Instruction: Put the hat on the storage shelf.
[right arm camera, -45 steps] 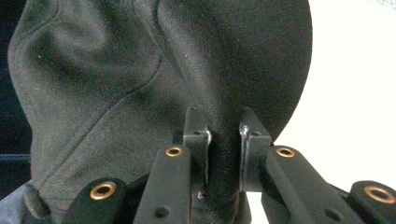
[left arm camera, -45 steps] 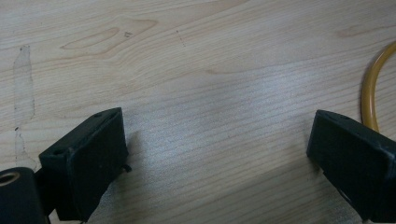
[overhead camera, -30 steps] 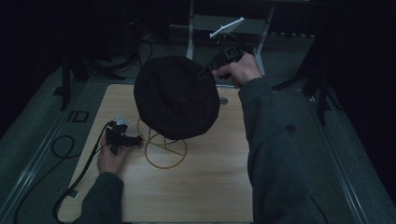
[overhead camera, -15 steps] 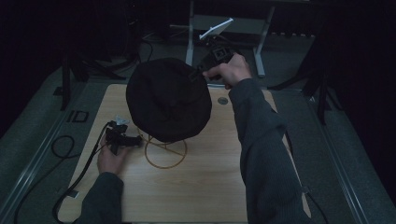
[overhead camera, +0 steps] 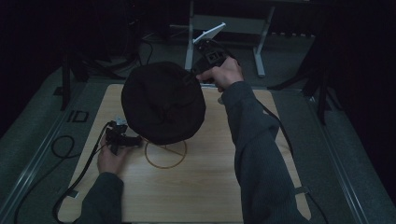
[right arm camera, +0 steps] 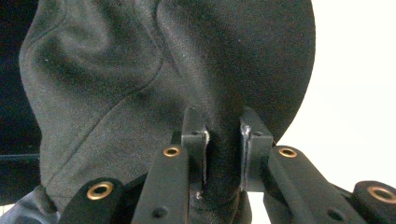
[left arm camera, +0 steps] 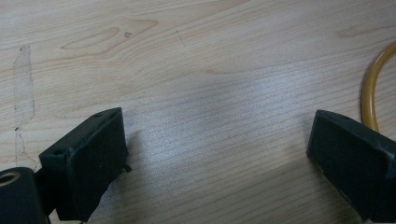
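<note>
Right gripper (overhead camera: 194,77) jaws clamp the black hat (overhead camera: 163,102) by its edge above the desk (overhead camera: 205,186). Left gripper (left arm camera: 219,154) jaws spread wide, empty, beside a yellow ring (overhead camera: 166,154).

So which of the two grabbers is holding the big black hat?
The right gripper: its jaws pinch a fold of the black hat. The left gripper is wide open above the bare wooden table.

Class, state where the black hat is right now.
In the high view the black hat hangs over the table's far-left part, above the yellow ring, its edge pinched by the right gripper.
</note>
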### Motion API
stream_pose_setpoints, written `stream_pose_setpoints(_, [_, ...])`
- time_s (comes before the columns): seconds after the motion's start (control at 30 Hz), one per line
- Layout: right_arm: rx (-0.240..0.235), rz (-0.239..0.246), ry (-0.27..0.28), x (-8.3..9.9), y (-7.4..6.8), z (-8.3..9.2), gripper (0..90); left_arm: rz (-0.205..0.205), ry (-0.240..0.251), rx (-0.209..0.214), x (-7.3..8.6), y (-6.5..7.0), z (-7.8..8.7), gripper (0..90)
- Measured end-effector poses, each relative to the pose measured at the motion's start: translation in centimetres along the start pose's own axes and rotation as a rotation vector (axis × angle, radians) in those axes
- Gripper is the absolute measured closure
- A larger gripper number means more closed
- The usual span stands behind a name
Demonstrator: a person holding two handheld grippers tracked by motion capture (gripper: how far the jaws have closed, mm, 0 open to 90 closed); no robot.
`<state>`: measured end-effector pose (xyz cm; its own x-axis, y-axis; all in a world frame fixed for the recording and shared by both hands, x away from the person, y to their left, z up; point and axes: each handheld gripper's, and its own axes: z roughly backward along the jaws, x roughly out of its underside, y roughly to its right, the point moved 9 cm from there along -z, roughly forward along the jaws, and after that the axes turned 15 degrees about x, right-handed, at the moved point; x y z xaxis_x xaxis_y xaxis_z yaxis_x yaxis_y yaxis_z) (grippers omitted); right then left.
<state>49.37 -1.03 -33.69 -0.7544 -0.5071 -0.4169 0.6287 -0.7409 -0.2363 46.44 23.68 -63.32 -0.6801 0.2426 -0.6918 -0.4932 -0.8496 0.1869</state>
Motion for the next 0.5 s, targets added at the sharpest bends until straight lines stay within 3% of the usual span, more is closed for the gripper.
stream_pose_setpoints(0.5, [0.030,0.005,-0.047,0.1,-0.7,-3.2,75.6,0.001,0.001,0.000,0.0,0.0,0.0,4.4])
